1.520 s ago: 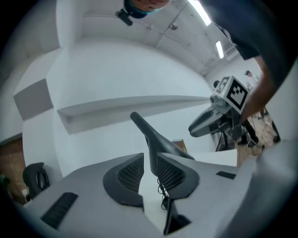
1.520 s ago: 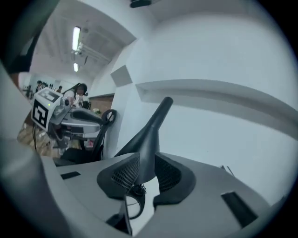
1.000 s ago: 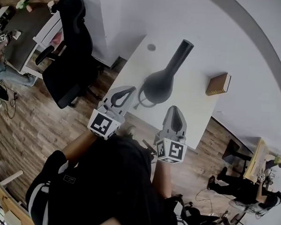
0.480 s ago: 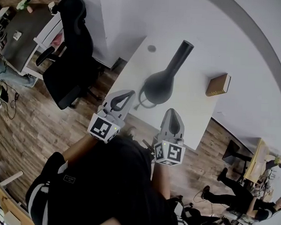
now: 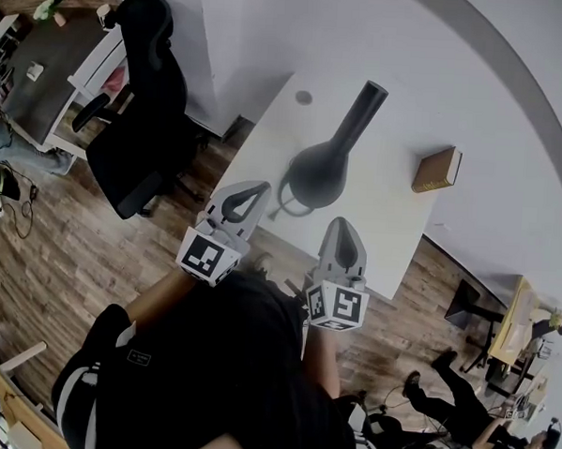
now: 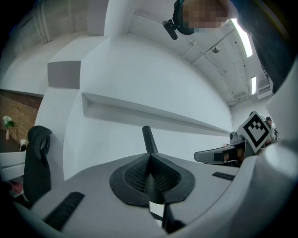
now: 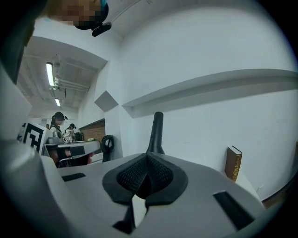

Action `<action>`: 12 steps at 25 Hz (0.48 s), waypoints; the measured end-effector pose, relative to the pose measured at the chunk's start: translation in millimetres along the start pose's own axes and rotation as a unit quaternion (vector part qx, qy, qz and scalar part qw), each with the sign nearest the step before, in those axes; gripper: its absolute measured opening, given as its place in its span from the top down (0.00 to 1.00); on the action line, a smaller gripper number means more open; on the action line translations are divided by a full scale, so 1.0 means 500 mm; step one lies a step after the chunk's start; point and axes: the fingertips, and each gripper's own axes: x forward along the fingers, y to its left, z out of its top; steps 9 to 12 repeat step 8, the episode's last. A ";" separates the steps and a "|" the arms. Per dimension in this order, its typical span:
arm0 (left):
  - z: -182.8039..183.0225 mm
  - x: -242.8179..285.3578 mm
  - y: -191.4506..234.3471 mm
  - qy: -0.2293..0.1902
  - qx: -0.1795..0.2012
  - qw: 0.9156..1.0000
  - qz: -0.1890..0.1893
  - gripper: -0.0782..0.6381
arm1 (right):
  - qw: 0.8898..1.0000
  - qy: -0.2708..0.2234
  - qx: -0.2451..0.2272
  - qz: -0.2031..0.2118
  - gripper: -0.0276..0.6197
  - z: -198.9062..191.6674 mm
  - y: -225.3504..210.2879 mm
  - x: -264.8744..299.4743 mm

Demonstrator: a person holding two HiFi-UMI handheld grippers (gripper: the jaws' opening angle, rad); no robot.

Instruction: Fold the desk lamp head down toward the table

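Note:
The black desk lamp (image 5: 318,172) stands on the white table (image 5: 386,224), its wide base toward me and its long dark stem (image 5: 362,106) reaching away. In both gripper views the stem (image 6: 149,138) (image 7: 157,131) rises upright straight ahead. My left gripper (image 5: 256,187) is at the table's near edge, left of the lamp base and apart from it. Near the front edge, short of the base, is my right gripper (image 5: 343,223). Both are shut, the pads meeting with nothing between them (image 6: 150,156) (image 7: 148,156).
A brown book (image 5: 437,168) (image 7: 233,162) stands on the table's right side. A small round cap (image 5: 304,96) sits at the far left of the table top. A black office chair (image 5: 141,118) is on the wood floor to the left. People are at desks farther off (image 7: 58,123).
Both grippers keep almost the same place and stay shut. The lamp has not moved. A person on the floor at the lower right has walked on.

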 end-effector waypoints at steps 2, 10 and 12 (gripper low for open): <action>-0.001 0.000 0.001 -0.001 -0.001 1.000 0.000 0.85 | 1.000 0.001 0.000 0.001 0.94 -0.002 0.001 0.001; -0.002 -0.003 -0.001 0.001 -0.005 1.000 0.001 0.85 | 1.000 0.002 -0.005 0.002 0.94 -0.005 0.002 -0.002; -0.002 -0.003 -0.001 0.001 -0.005 1.000 0.001 0.85 | 1.000 0.002 -0.005 0.002 0.94 -0.005 0.002 -0.002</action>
